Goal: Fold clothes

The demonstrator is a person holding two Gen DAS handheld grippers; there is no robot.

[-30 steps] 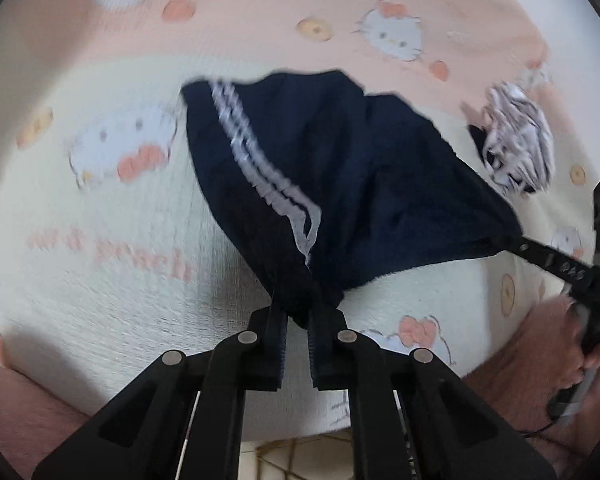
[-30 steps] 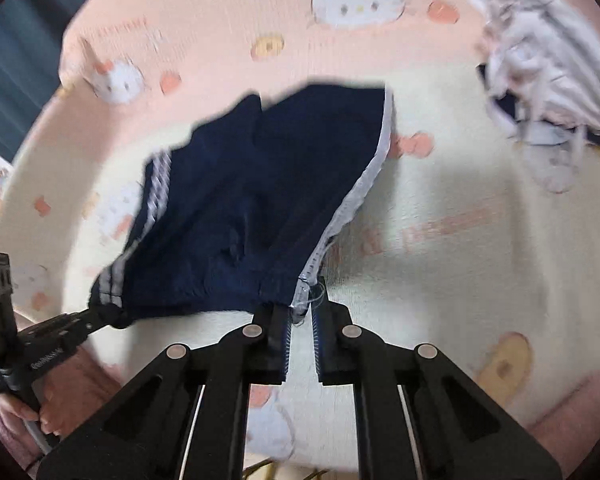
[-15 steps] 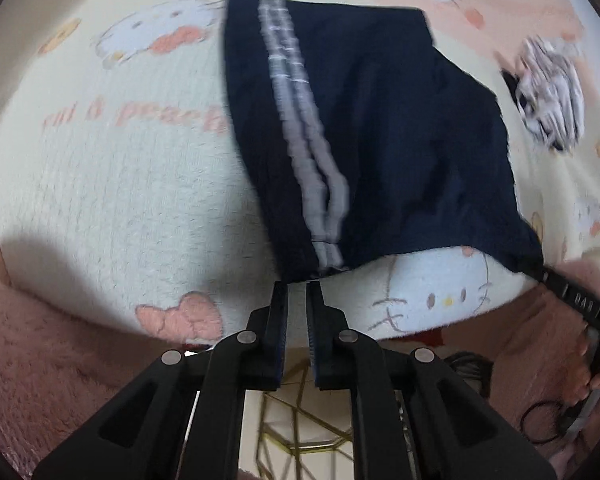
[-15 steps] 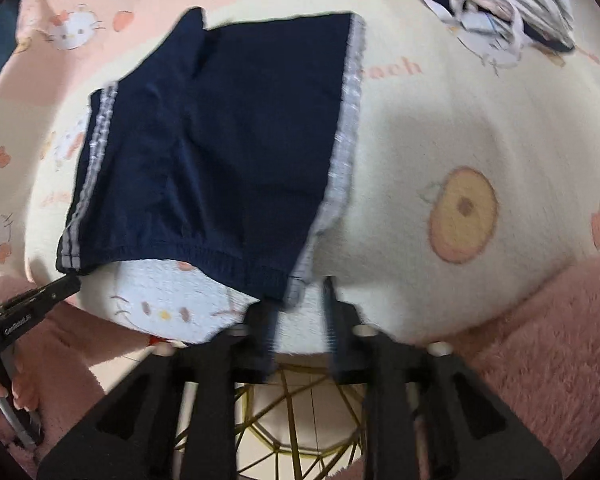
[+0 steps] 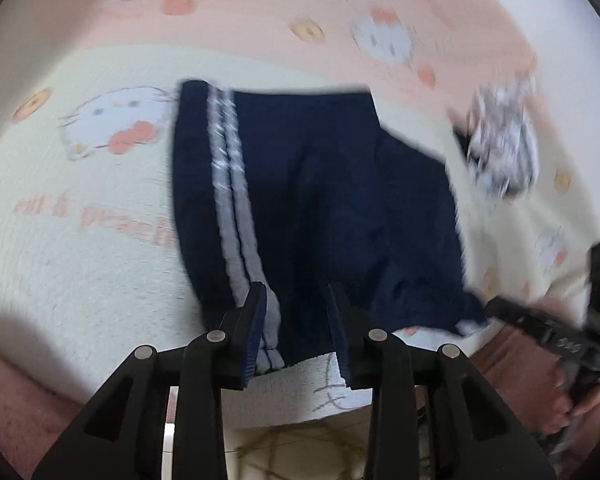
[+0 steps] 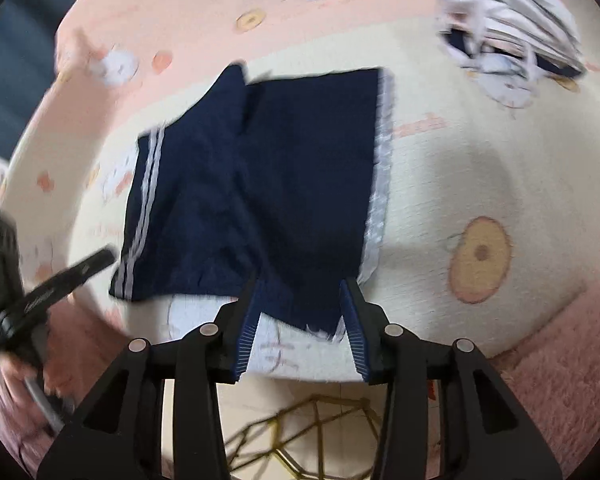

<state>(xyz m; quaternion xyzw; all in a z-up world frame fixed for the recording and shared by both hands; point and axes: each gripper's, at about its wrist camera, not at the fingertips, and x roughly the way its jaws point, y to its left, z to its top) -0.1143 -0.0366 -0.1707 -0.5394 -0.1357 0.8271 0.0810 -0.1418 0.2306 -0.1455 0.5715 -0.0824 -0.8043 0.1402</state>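
Navy shorts (image 5: 320, 208): lying flat on blanket (image 5: 80, 264), waistband edge between both claws' parted pads. Left claw (image 5: 296, 328), right claw (image 6: 304, 320): jaws opening, releasing. Advice: be clearing fabric fully before withdrawing, avoiding snagging.

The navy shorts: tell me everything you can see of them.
The navy shorts are dark blue soft fabric with two pale stripes down each outer side. They lie spread nearly flat on the cream and pink cartoon-print blanket, with a few creases through the middle, waistband at the near edge and leg openings away. The left gripper and right gripper each straddle a waistband corner; their jaws are opening and no pad presses the cloth. A crumpled striped garment lies apart, beyond the far right corner.
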